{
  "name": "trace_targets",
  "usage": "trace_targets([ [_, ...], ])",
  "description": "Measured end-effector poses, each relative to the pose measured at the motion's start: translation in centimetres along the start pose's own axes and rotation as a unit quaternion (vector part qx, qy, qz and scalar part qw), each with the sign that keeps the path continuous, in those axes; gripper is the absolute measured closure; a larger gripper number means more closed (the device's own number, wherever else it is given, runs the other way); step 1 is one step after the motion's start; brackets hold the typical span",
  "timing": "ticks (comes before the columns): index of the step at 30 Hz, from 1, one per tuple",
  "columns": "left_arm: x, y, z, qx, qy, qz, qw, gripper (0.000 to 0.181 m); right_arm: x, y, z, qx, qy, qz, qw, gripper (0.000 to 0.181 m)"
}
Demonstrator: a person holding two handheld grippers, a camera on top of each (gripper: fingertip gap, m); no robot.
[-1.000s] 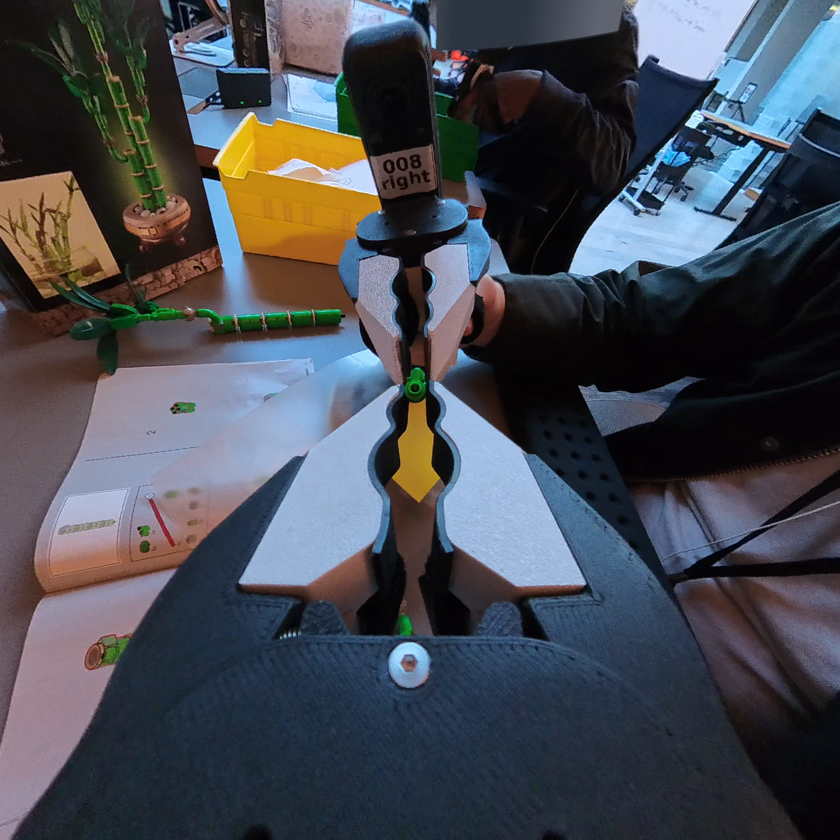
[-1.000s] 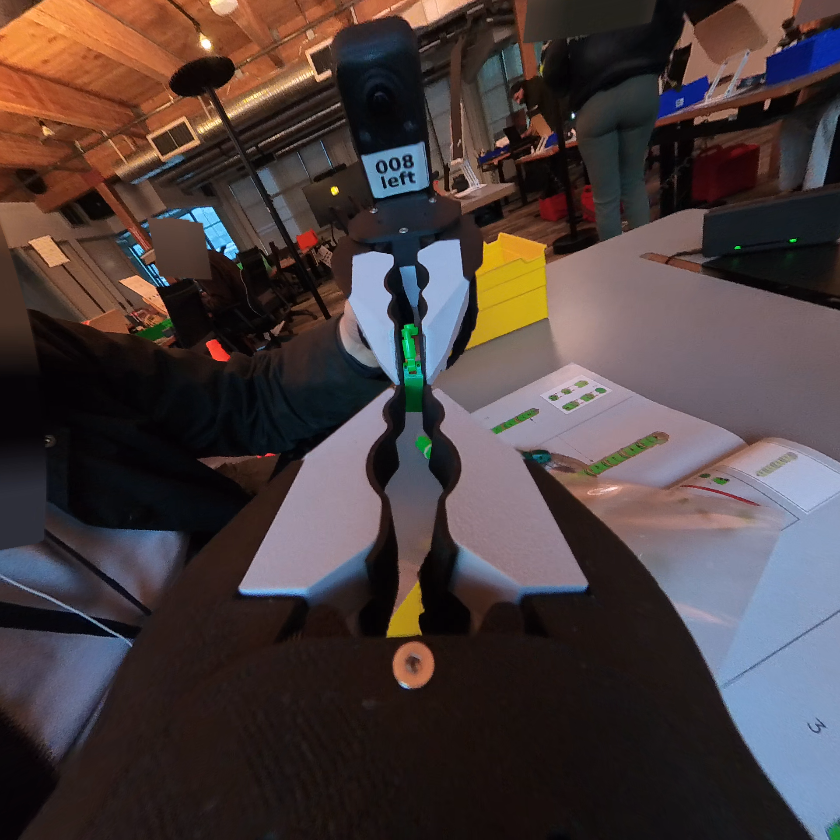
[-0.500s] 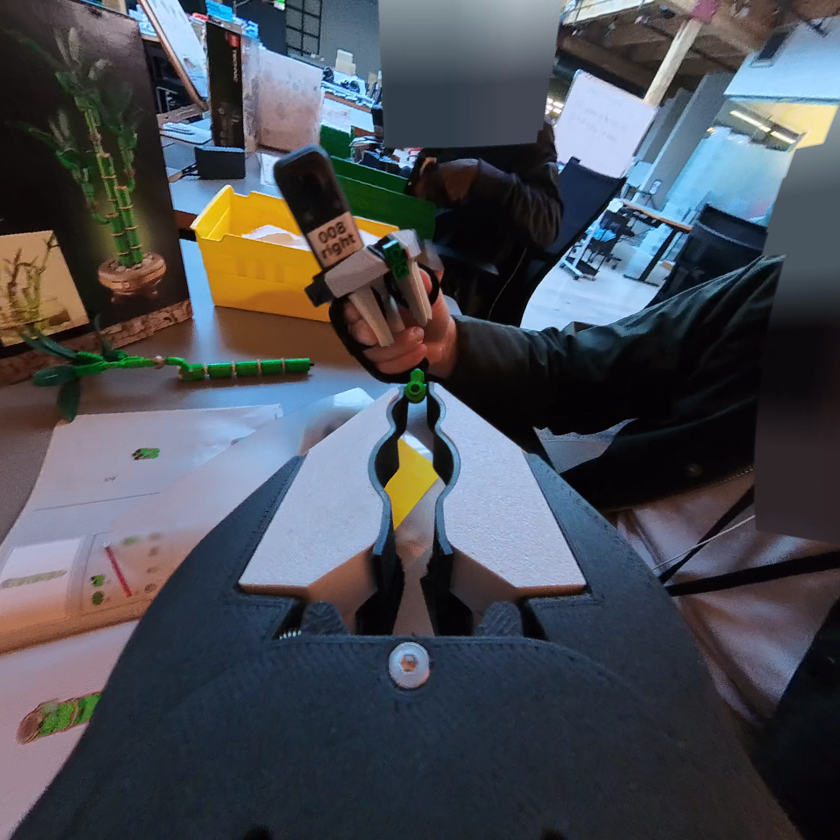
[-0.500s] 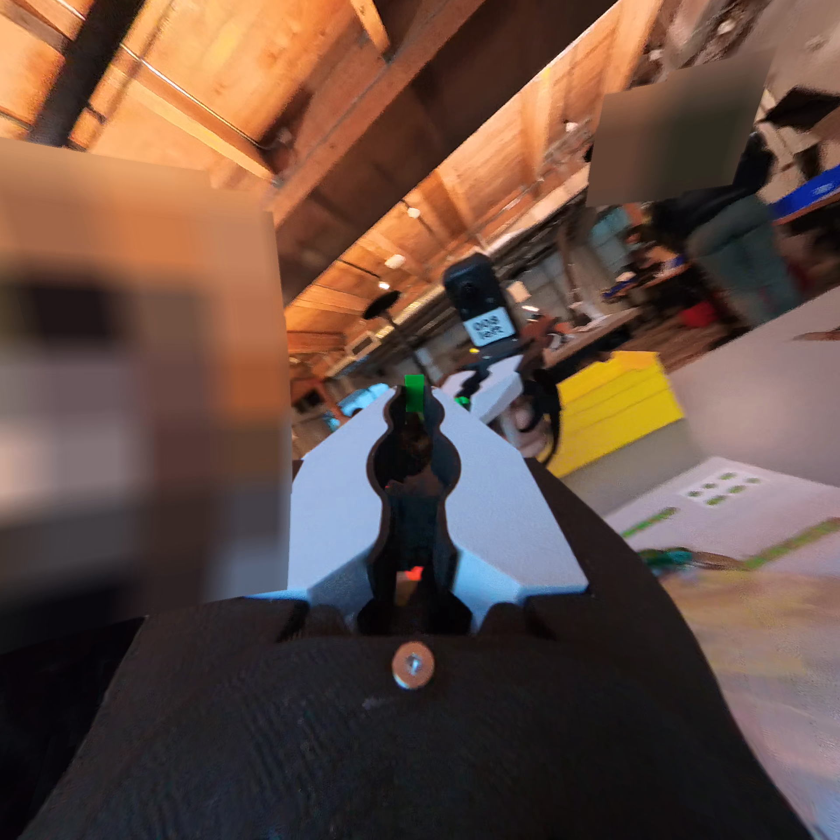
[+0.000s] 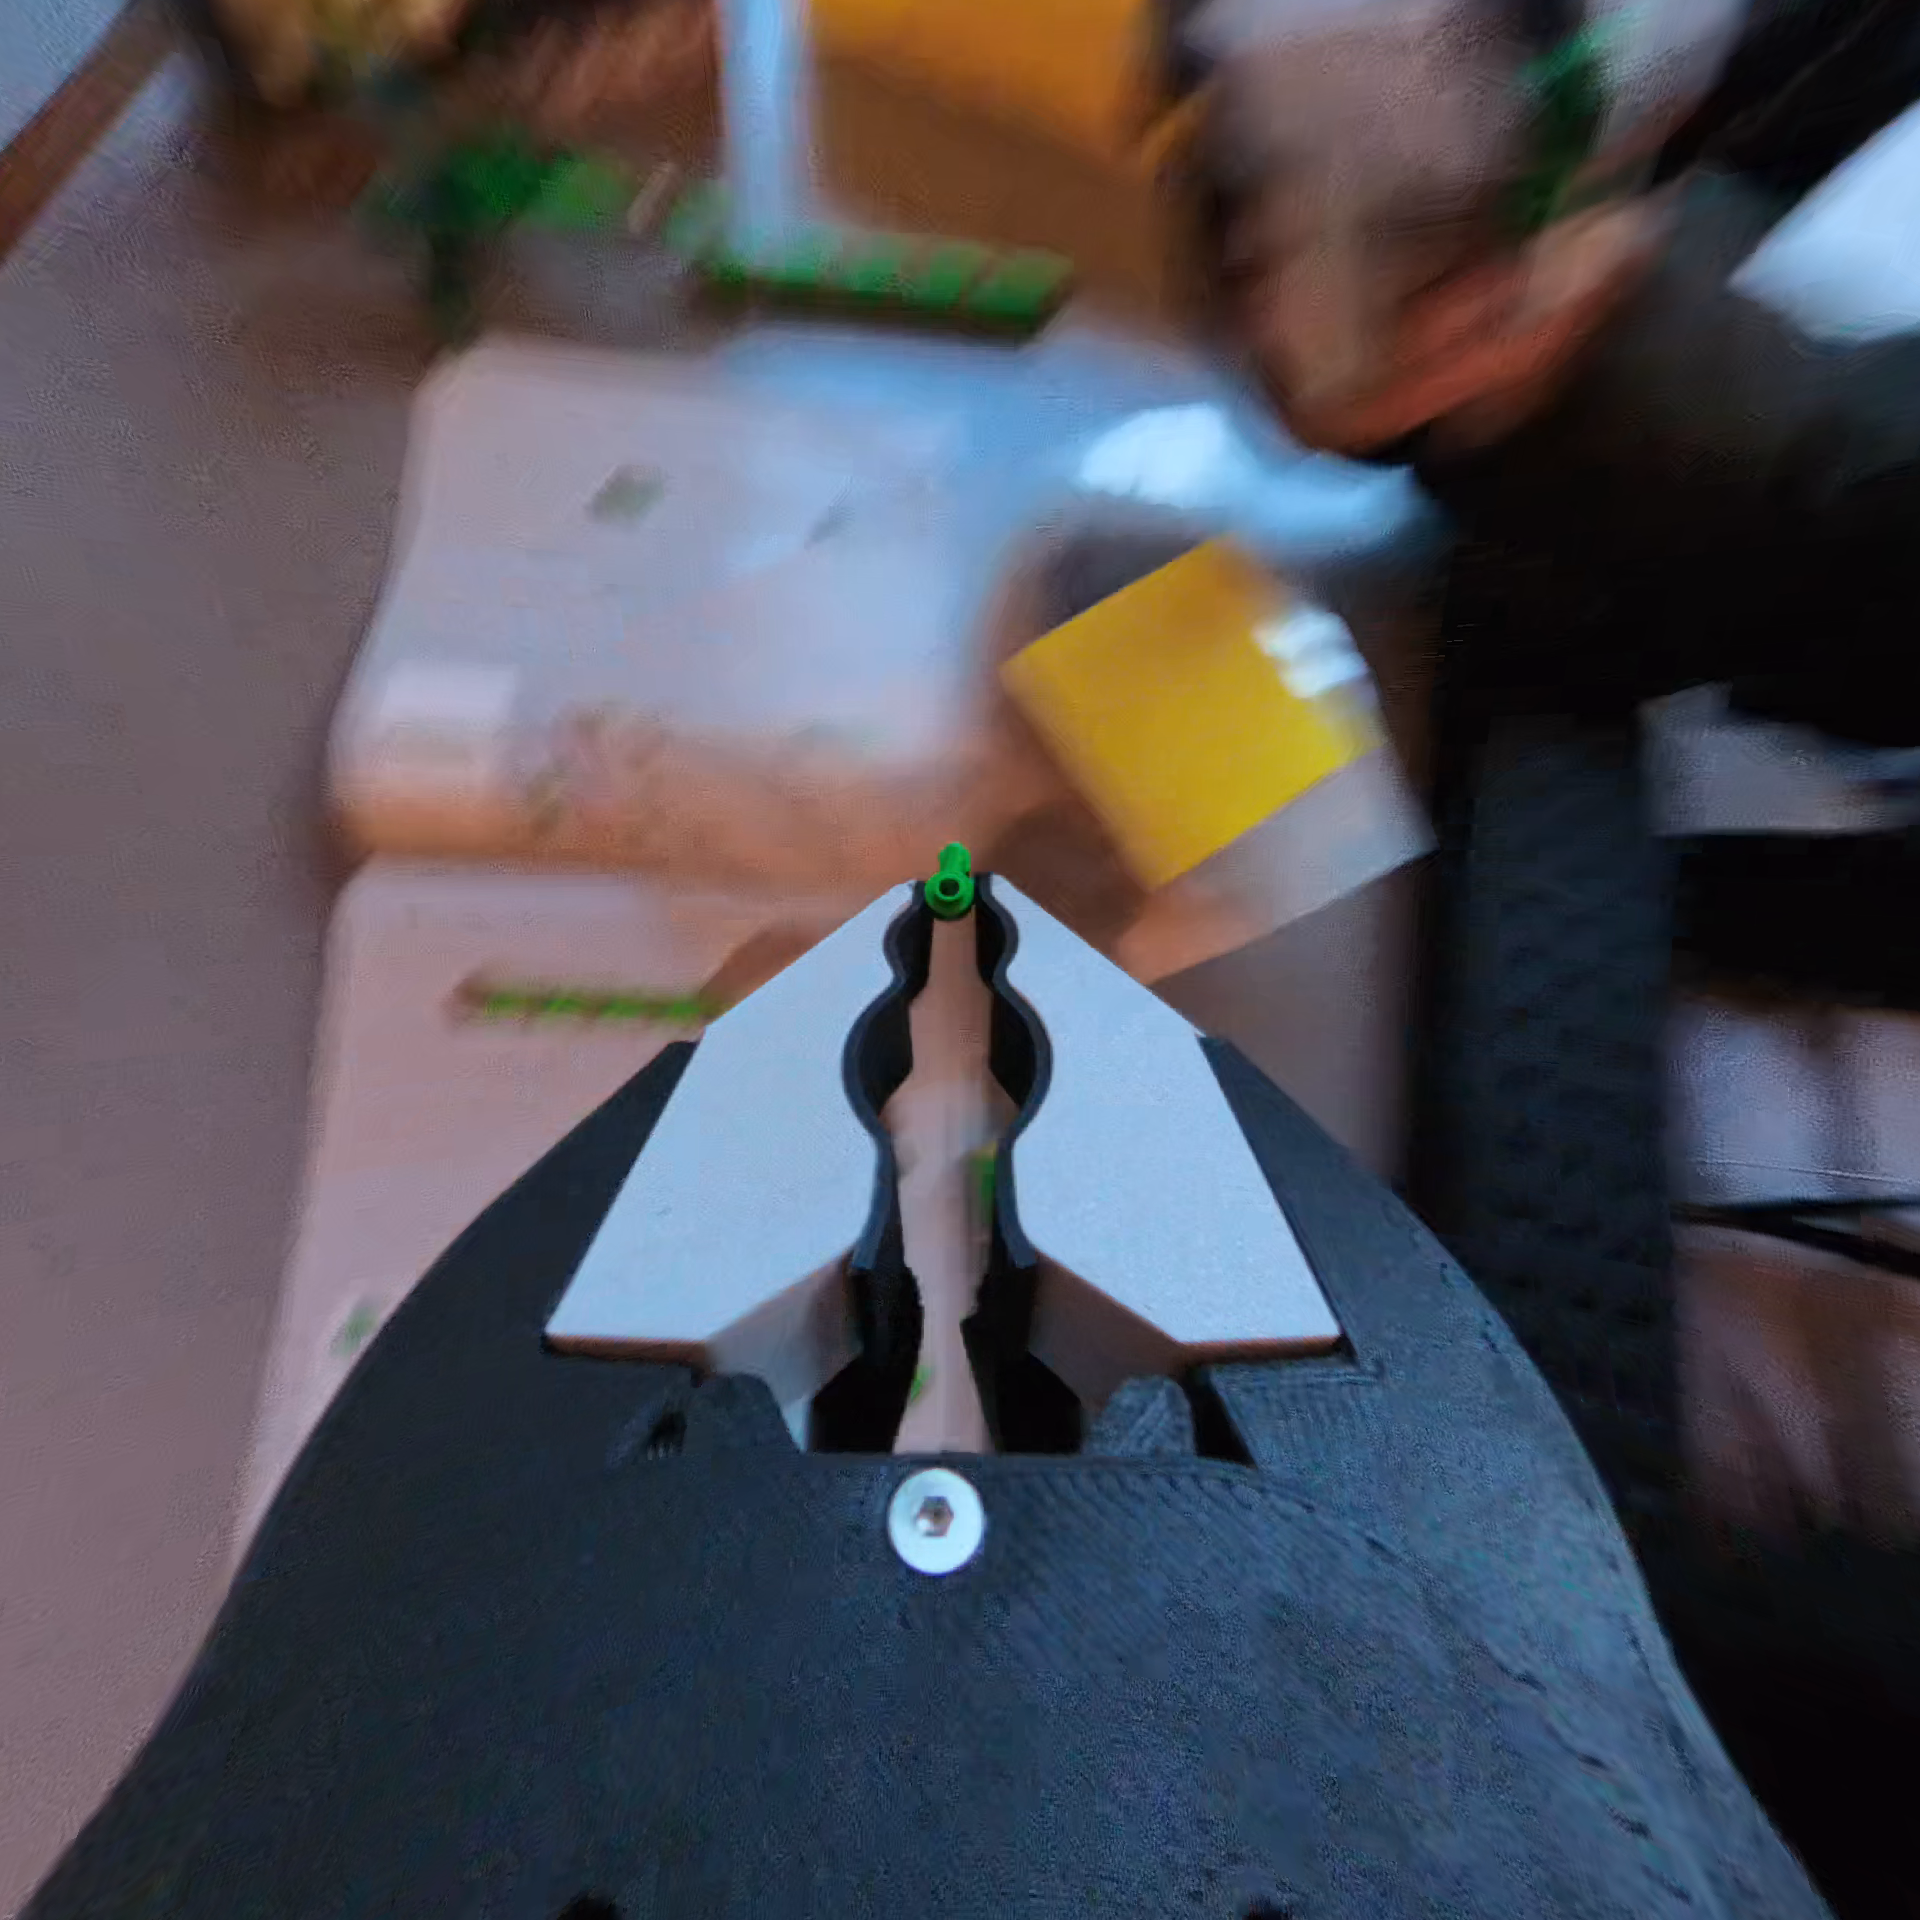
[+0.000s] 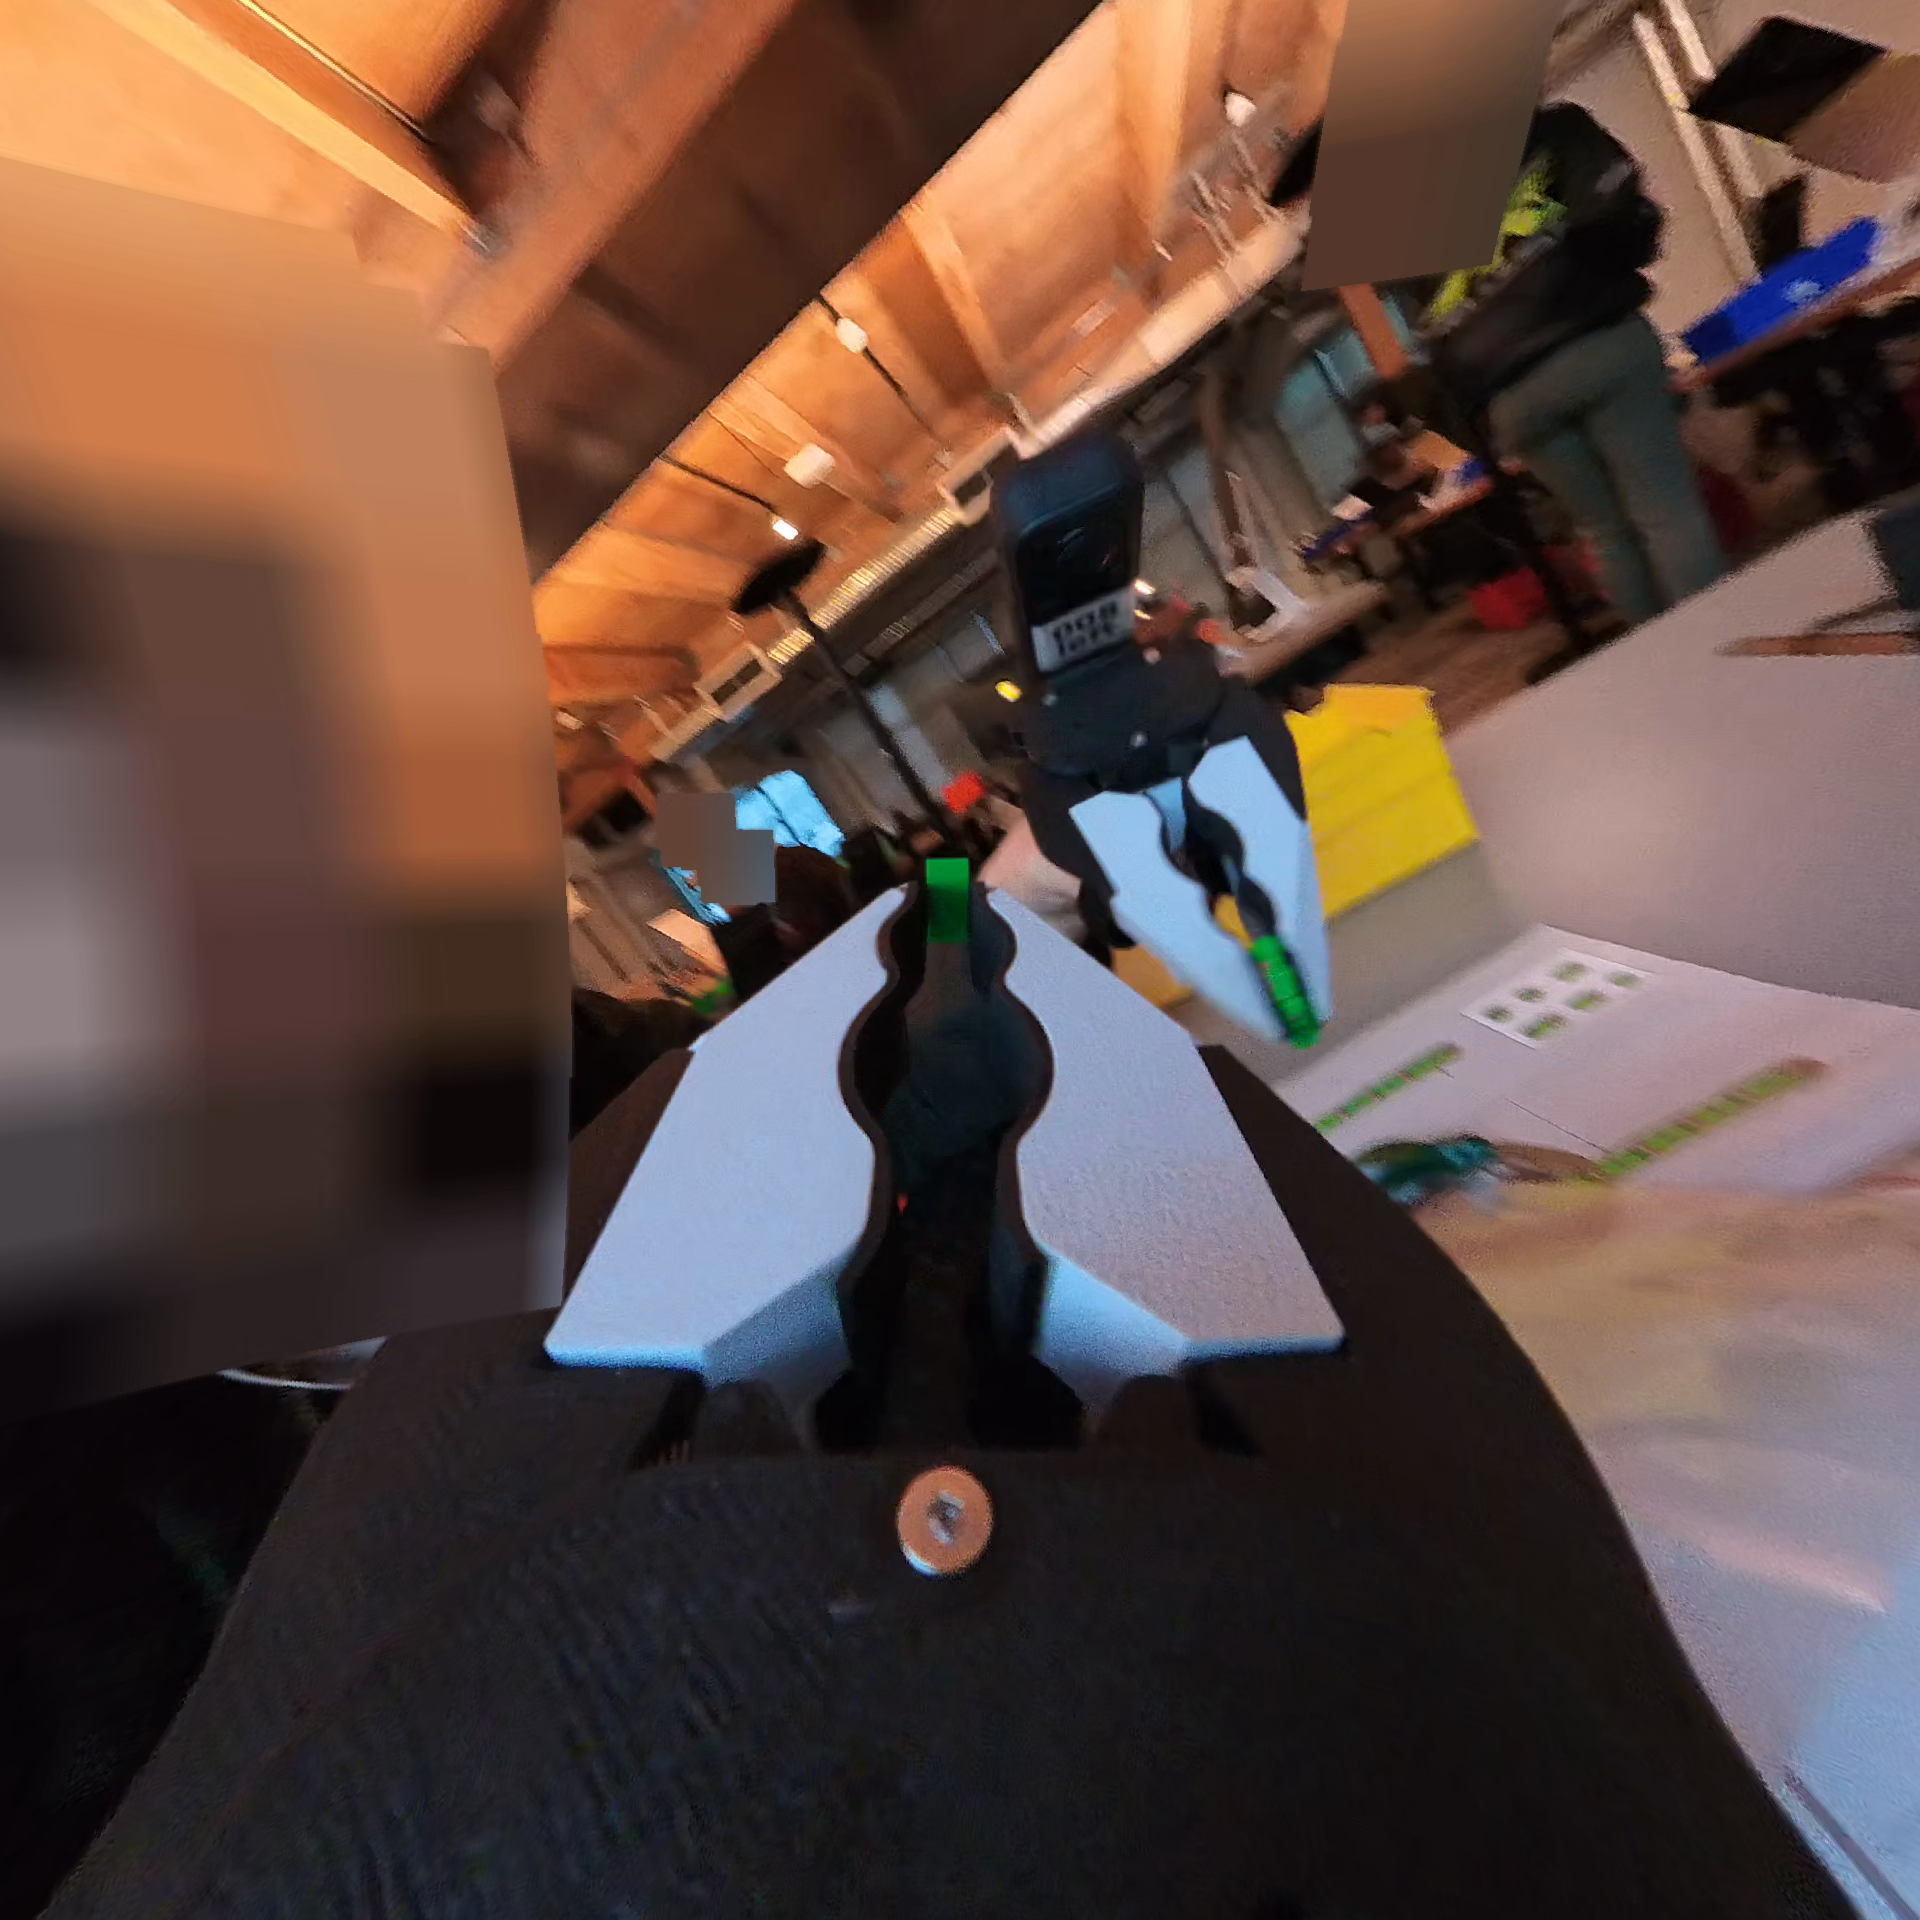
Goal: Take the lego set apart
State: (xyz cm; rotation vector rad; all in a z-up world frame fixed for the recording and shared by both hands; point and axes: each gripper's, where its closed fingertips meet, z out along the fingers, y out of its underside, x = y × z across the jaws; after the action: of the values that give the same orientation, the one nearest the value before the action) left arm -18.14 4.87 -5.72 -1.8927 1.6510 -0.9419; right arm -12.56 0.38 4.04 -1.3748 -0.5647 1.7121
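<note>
Two grippers apart, each one pinching a green lego piece.

The left gripper [image 5: 950, 902] is closed on a small green piece [image 5: 949, 885] above the blurred instruction booklet [image 5: 644, 623]; a green stem [image 5: 883, 265] lies farther on the table [image 5: 156, 727]. The right gripper [image 6: 948, 906] is closed on a green brick [image 6: 947, 898]; a yellow bin [image 6: 1382, 800] stands behind, contents not visible.

My left gripper [image 5: 950, 891] points down at the open booklet [image 5: 644, 665], which covers the table [image 5: 156, 727] below; bare table lies open to its left. A yellow block [image 5: 1184, 707] and a dark sleeve [image 5: 1662, 499] crowd the right. A green stalk [image 5: 883, 270] lies beyond the booklet. From my right gripper [image 6: 948, 904], the air toward the left one is clear.
</note>
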Motion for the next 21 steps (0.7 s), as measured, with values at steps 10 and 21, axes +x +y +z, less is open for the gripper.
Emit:
trace_targets([
  [10, -3.8, 8.4, 2.7, -0.197, -0.019, -0.135, 0.971, 0.175, 2.7, 2.5, 0.1, -0.068, 0.064, -0.017, 0.996, 0.175],
  [21, -6.3, 8.5, 2.7, -0.146, -0.015, -0.276, 0.95, 0.148, 4.0, 4.1, 0.2, -0.109, 0.091, -0.027, 0.99, 0.175],
])
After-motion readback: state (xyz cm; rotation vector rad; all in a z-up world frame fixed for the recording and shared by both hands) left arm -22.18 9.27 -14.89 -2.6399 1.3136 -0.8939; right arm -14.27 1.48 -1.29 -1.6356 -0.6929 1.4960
